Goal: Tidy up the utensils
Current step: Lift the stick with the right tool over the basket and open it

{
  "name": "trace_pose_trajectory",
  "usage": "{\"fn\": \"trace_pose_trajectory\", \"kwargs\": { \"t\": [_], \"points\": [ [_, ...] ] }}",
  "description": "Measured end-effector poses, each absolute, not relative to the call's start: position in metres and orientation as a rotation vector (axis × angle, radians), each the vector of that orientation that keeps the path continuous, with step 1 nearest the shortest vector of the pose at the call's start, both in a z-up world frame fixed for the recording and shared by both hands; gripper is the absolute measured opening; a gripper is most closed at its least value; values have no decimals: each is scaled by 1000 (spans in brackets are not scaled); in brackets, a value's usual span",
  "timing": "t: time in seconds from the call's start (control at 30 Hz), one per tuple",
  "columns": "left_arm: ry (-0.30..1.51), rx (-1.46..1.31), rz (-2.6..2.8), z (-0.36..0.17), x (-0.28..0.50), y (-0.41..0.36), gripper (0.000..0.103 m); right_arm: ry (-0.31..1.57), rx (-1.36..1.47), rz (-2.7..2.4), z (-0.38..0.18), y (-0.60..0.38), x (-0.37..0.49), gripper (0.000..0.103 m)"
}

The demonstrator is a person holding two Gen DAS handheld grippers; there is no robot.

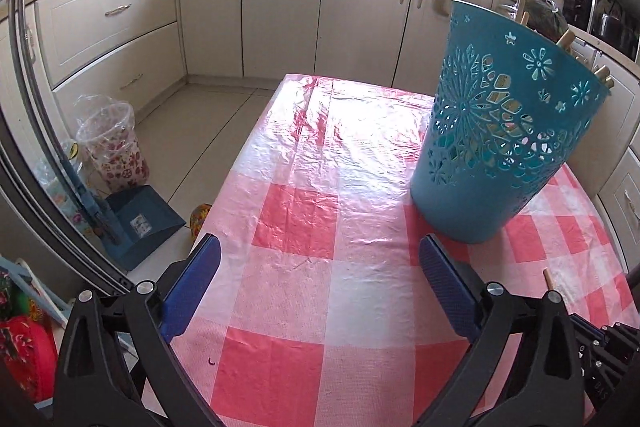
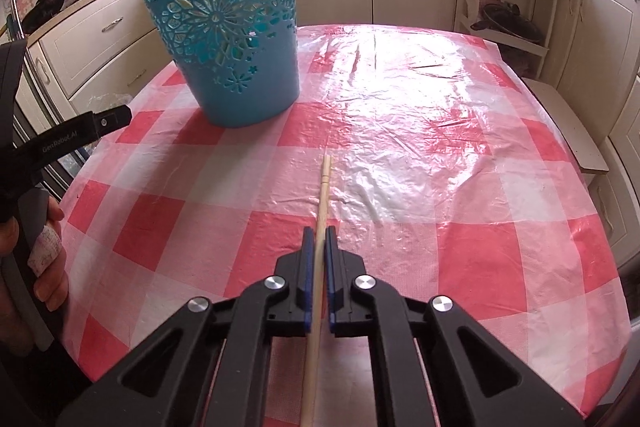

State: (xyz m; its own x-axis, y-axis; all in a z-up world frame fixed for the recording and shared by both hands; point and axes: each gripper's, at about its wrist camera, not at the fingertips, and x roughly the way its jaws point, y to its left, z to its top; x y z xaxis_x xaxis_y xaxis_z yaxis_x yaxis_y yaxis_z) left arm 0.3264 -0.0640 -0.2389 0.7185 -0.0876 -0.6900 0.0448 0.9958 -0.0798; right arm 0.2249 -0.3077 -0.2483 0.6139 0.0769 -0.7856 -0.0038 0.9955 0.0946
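A blue cut-out plastic basket point(image 1: 504, 131) stands on the pink checked tablecloth point(image 1: 320, 187), with several wooden utensil handles point(image 1: 566, 39) sticking out of its top. It also shows in the right wrist view point(image 2: 228, 27). My right gripper point(image 2: 319, 233) is shut on a thin wooden utensil handle point(image 2: 323, 195) that points forward above the table, short of the basket. The handle's tip point(image 1: 547, 277) also shows in the left wrist view. My left gripper point(image 1: 320, 247) is open and empty, just left of the basket's base.
The table point(image 2: 460, 147) stands in a kitchen with cream cabinets point(image 1: 280, 7) behind. A floral bin point(image 1: 114, 151) and a blue dustpan point(image 1: 140, 223) sit on the floor left of the table. A white shelf rack point(image 2: 512, 7) stands at the far right.
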Motion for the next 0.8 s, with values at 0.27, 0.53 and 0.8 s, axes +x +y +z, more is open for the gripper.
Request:
{"fn": "trace_pose_trajectory", "kwargs": {
  "t": [0.27,0.53,0.8],
  "points": [
    [809,-18,-75,-244,332,-72,95,920,44,45,-247,-303,225,6],
    [835,-9,-90,-247,335,-76,95,924,73,70,-247,-301,222,6],
    [872,8,-100,-252,339,-81,95,918,212,121,-242,-314,221,6]
  ]
}}
